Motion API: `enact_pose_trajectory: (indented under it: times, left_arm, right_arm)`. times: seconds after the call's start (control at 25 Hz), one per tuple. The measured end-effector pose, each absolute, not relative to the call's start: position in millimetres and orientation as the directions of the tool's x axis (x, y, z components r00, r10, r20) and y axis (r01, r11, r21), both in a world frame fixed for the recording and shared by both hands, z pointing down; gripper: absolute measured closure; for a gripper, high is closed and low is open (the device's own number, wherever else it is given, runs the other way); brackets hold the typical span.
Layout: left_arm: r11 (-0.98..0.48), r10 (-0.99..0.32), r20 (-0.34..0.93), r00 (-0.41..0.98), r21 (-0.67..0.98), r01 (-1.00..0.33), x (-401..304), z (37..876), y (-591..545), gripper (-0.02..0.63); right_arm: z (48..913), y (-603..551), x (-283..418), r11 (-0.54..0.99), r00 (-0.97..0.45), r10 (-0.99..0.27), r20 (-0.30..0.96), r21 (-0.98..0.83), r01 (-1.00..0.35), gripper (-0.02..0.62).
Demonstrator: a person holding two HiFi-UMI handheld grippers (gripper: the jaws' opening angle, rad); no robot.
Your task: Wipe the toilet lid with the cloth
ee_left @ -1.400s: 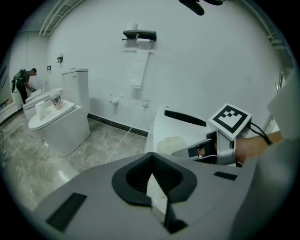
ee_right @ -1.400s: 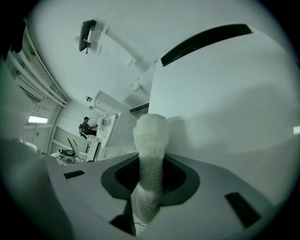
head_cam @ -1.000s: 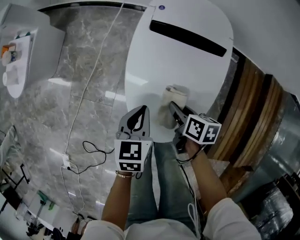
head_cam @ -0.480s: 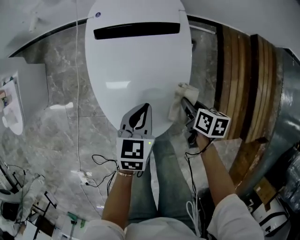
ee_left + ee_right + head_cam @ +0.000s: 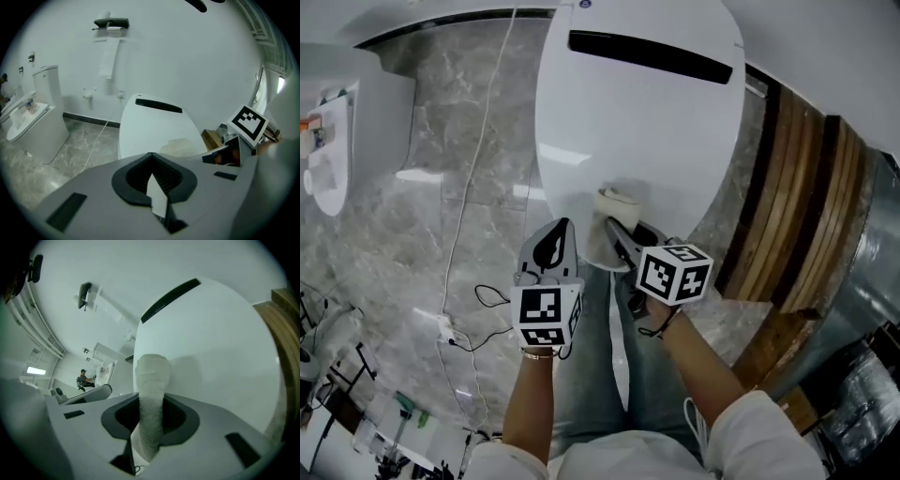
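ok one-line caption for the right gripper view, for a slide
Right gripper shut on a rolled white cloth, holding its end against the closed white toilet lid.

Left tongs (image 5: 557, 231) closed and empty; right tongs (image 5: 617, 234) clamp the cloth (image 5: 616, 200), both angled downward.
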State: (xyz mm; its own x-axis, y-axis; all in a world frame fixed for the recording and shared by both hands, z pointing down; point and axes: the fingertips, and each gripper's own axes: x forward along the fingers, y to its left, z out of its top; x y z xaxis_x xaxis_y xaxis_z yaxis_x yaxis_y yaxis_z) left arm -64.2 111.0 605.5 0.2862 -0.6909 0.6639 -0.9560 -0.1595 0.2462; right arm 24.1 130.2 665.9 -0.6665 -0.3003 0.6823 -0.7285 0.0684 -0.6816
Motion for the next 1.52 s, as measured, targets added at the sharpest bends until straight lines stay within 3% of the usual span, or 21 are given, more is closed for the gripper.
enact_pose_trajectory:
  times: [0.24,0.44,0.64,1.08,1.52]
  left_arm:
    - [-0.038,-0.705,0.681,0.199,0.244,-0.969,-124.1,612.6,141.8,0.595]
    - [0.011,-0.713,0.673,0.195,0.290,-0.957,-124.3,614.0,152.3,0.595]
    - [-0.045,-0.705,0.659,0.262,0.327,-0.944,-89.0,616.3,145.0,0.595]
    - [-0.304,-0.621,0.642,0.450,0.332,-0.893,16.6,615.5,106.3,0.595]
    - [-0.414,-0.568,0.656,0.497,0.294,-0.861,54.9,597.6,91.4,0.595]
  right_arm:
    - [683.0,154.5,-47.3,0.104,-0.700,-0.211,0.682,-0.697,-0.710,0.511]
    - [686.7,160.4,-26.2,0.107,-0.662,-0.200,0.723,-0.655,-0.748,0.511]
    - [691.1,176.1,34.2,0.058,-0.619,-0.205,0.758,-0.622,-0.781,0.511]
    - [693.9,162.0,181.6,-0.102,-0.462,-0.346,0.817,-0.522,-0.847,0.511]
    - [691.3,154.6,189.4,-0.134,-0.455,-0.366,0.812,-0.530,-0.837,0.511]
